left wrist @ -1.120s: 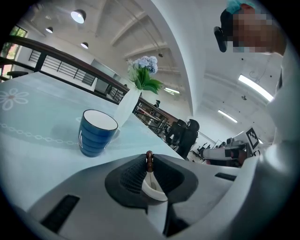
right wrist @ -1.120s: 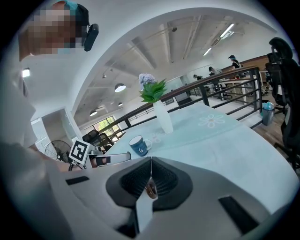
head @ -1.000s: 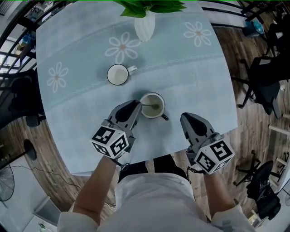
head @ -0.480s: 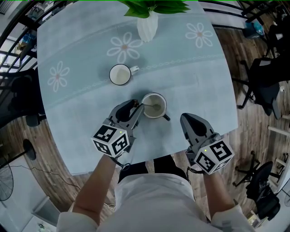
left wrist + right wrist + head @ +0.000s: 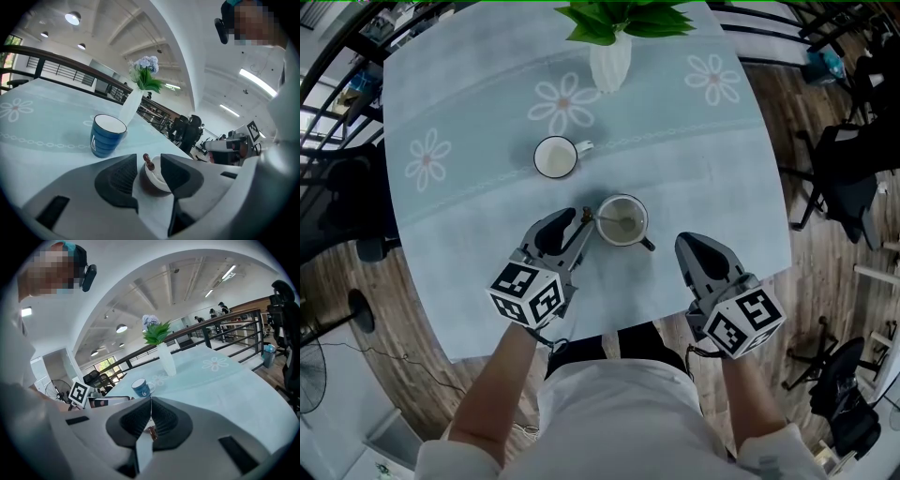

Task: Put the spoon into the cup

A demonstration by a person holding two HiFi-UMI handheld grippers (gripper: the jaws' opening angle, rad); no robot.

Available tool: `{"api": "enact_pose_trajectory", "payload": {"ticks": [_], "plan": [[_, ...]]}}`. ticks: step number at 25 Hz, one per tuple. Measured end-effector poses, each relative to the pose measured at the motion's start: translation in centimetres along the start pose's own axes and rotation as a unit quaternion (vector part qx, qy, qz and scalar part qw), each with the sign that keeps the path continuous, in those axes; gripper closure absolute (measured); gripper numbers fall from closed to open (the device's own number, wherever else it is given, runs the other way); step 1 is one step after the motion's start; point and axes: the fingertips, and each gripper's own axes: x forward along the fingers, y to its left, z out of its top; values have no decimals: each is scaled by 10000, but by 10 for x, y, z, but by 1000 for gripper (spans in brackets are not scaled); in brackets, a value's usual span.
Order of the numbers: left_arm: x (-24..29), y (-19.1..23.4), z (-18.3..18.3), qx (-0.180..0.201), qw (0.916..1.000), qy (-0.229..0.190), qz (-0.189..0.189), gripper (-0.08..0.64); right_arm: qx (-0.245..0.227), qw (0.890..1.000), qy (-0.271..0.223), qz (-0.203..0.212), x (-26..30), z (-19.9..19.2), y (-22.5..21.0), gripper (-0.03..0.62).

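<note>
- Spoon (image 5: 607, 221) was seen resting inside the brown cup (image 5: 644, 215) on the table (image 5: 712, 159), with its handle leaned over the rim toward the left gripper (image 5: 577, 223).
- Left jaws had just been opened wide, and the handle tip between them was left unpressed.
- Right gripper (image 5: 697, 246) was seen closed, with nothing held.

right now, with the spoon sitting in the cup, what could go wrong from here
1. The left tongs have just been opening, and the handle end of the spoon stands between them, unpressed. Pulling back crooked could catch it and flip the spoon out.
2. The cup sits right at the tips of those tongs, so a nudge while backing away might slide or tip it.
</note>
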Motion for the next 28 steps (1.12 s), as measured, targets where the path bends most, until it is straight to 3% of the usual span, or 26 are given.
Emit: {"api": "enact_pose_trajectory", "payload": {"ticks": [10,28], "plan": [[-29,-15,26,291,9994,-184,-35,410,-123,9996,-258,51,-7,26,20,571],[-83,-55,88,544,9945,-834,-311,499,-479,9963,-704,109,-20,76,61,571]]}}
